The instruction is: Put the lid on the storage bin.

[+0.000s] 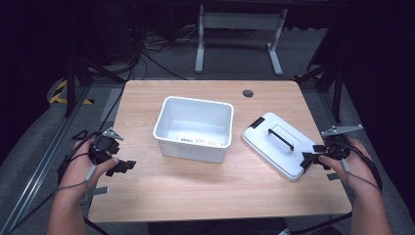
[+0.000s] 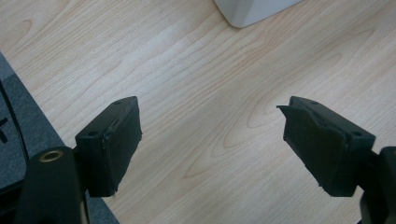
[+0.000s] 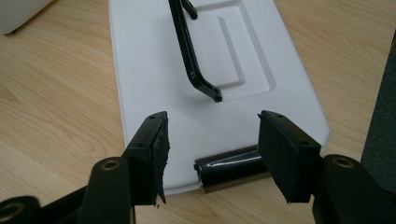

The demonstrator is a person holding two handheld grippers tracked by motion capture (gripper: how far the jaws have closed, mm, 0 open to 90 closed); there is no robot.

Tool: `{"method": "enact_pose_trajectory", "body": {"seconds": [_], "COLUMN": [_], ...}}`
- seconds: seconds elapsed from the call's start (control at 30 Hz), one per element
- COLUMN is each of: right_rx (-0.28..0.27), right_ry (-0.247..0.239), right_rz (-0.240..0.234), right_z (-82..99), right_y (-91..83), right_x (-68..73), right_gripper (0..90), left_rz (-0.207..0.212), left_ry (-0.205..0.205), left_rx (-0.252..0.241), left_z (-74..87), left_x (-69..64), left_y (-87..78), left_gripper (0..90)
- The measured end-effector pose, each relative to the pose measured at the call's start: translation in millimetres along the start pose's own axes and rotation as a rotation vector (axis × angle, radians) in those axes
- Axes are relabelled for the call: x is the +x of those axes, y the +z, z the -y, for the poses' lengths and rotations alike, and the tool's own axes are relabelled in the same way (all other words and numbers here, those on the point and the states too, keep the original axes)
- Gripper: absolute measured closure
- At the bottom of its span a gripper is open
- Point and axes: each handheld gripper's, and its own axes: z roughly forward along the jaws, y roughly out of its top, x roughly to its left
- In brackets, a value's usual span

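The white lid point(image 1: 279, 143) is lying flat on the wooden surface point(image 1: 205, 188), just to the right of the open white bin point(image 1: 194, 128) and apart from it, its black handle point(image 1: 280, 138) facing up. Seen from the right gripper view, the lid point(image 3: 154, 70) is sitting directly ahead of the right tool point(image 3: 212, 140), whose jaws are standing spread on either side of the black latch point(image 3: 231, 169) at the lid's near edge, not yet closing on anything. In the high view the right tool point(image 1: 311, 159) is hovering at the lid's corner farthest from the bin. The left tool point(image 1: 122, 167) is waiting released to the left of the bin, over bare wood, holding nothing. The bin is sitting uncovered, so the work looks barely begun: gripping the lid, lifting it across and seating it on the bin all seem to be left.
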Motion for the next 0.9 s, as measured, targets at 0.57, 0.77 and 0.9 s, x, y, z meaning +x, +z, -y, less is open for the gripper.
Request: {"method": "enact_pose_trajectory", "body": {"seconds": [0.57,0.77,0.9], "right_rx": [-0.002,0.03,0.053], "right_ry": [-0.075,-0.092,-0.109], "right_rz": [-0.056,-0.044,-0.043], "right_z": [-40.8,-54.4,-61.7], "right_y": [18.6,31.8,42.9], "right_x": [9.0,9.7,11.3], "right_gripper": [41.1,40.4,40.2], "left_rz": [0.005,0.009,0.014], "left_ry": [0.016,0.021,0.027], "left_rx": [0.006,0.008,0.015], "left_z": [0.8,0.3,0.2], "left_x": [-1.1,-1.4,-1.5], "left_y": [1.6,3.3,5.0], "left_gripper": [19.7,19.6,19.5]}}
